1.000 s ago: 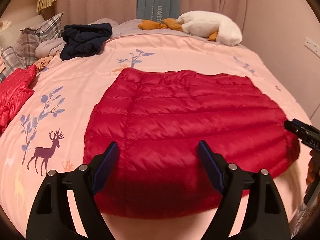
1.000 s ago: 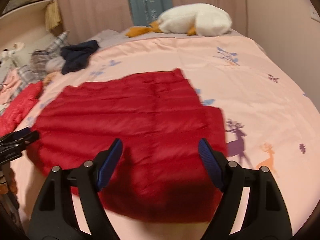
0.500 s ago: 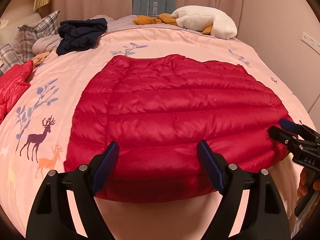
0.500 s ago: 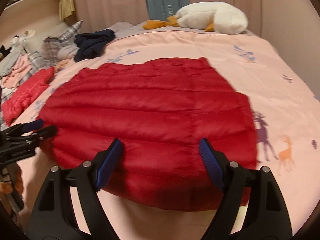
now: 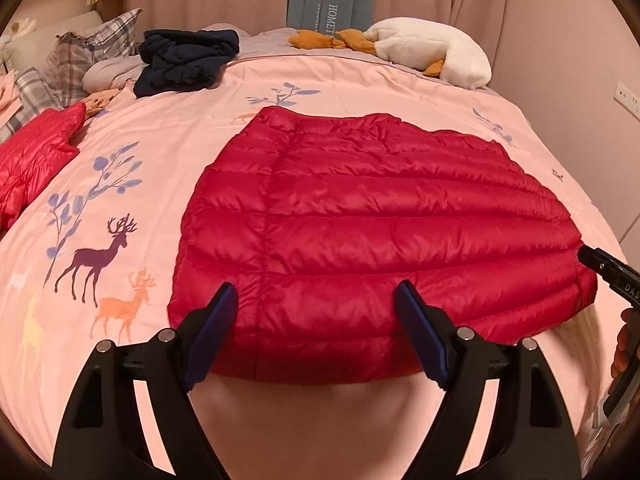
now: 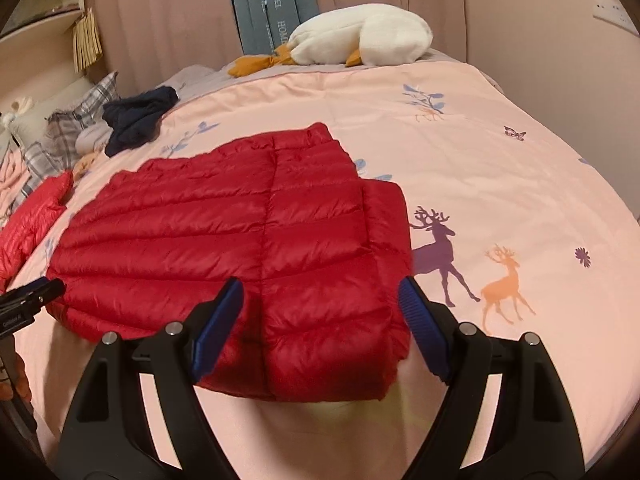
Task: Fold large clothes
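On the near half of the pink bed (image 5: 168, 128), a red quilted down jacket (image 5: 360, 220) is lying flat, likely light, puffy and slippery, best pinched at its near hem corners, while the left gripper (image 5: 316, 334) and right gripper (image 6: 320, 330) are hovering wide open, holding nothing.

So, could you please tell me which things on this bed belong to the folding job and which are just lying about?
Job in hand:
- red down jacket
- left gripper, open
- right gripper, open

Lying about:
- navy garment
- plush goose
- plaid pillows
- second red jacket
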Motion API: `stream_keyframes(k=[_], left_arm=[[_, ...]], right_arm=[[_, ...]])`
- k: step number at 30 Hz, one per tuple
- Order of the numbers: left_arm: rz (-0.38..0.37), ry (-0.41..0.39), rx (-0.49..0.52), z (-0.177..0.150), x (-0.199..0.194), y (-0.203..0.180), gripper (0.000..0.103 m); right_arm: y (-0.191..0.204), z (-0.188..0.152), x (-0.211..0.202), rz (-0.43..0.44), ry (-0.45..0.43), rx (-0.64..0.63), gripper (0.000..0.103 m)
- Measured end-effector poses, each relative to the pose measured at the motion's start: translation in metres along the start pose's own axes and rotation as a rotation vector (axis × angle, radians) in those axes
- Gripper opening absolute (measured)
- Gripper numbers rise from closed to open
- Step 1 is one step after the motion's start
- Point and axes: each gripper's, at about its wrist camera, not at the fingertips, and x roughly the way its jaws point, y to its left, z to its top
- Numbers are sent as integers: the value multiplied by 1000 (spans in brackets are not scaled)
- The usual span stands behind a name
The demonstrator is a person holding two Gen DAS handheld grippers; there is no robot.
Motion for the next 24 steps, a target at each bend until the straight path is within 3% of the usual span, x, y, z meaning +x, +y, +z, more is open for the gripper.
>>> stream_keyframes(k=[6,13,24], left_arm=[[-30,-5,-23,-5,-6,6,82],[-14,50,-22,-19,11,12,82],[-5,44,-22,-23,4,18,82]], right_arm=[[18,-8,-8,86,-22,-51,81],[11,-24,14,61,47,-32,81],[-13,-26,5,16,43,32,82]])
